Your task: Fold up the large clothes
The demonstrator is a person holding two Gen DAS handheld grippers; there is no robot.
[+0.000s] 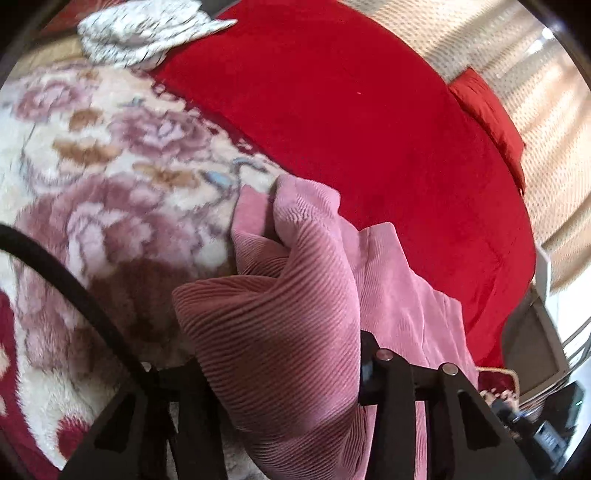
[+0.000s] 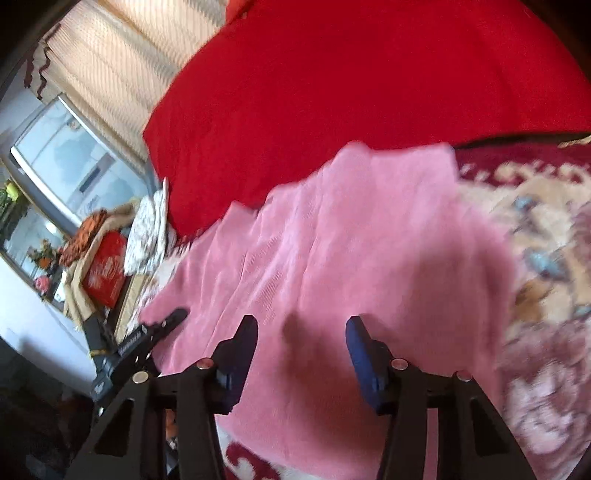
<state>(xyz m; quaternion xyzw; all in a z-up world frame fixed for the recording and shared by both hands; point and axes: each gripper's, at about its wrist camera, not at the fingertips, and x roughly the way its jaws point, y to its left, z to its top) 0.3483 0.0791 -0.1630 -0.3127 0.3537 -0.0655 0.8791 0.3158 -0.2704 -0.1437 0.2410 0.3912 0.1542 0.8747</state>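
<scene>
Left gripper (image 1: 280, 373), jaws closed on a bunched fold of the pink ribbed garment (image 1: 295, 295). Right gripper (image 2: 301, 350), jaws wide apart and empty, above the garment, which lies spread on the floral blanket (image 1: 92, 166) beside the red cover (image 1: 351, 110).

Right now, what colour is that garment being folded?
Pink, finely ribbed garment; the left wrist view shows it best.

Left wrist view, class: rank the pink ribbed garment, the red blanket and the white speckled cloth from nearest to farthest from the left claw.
1. Pink ribbed garment: bunched in the left claw, centre.
2. Red blanket: spread beyond the garment, upper right.
3. White speckled cloth: far top left corner.
</scene>
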